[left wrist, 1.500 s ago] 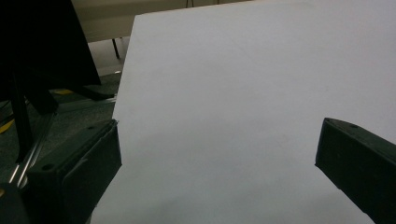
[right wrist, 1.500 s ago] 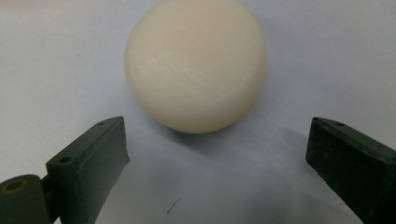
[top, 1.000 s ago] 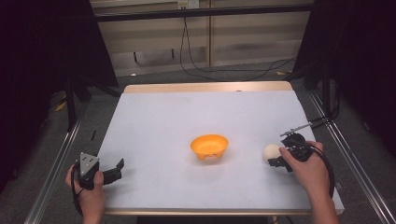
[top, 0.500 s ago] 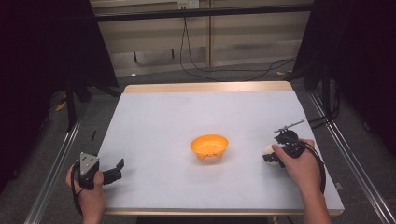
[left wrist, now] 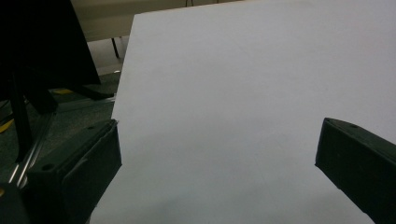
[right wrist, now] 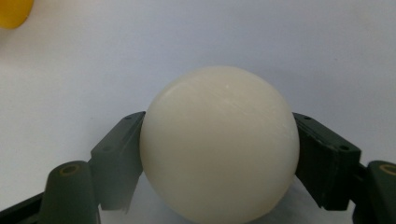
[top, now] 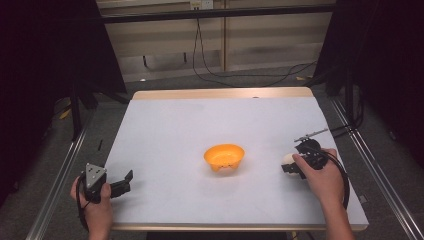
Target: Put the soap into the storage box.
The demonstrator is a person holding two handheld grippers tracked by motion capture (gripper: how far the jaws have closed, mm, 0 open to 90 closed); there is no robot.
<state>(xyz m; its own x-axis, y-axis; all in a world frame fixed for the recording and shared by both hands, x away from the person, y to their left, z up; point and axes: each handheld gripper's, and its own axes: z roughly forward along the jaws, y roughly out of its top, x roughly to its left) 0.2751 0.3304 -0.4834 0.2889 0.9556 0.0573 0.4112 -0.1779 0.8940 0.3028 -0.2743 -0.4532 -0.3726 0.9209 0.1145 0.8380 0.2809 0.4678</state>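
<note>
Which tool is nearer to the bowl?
Right. The right tool grips a ball just right of the bowl; the left tool waits farther away, lower left.

Left hand-held gripper point(left wrist: 217, 172) with jaws wide apart, over bare white table point(left wrist: 243, 84), dark floor beside

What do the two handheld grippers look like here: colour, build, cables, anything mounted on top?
Both are black. The left gripper carries a grey three-cornered plate on top, and its blocky jaws have small round holes. The right gripper trails a black cable looping round the hand. No sleeves show.
</note>
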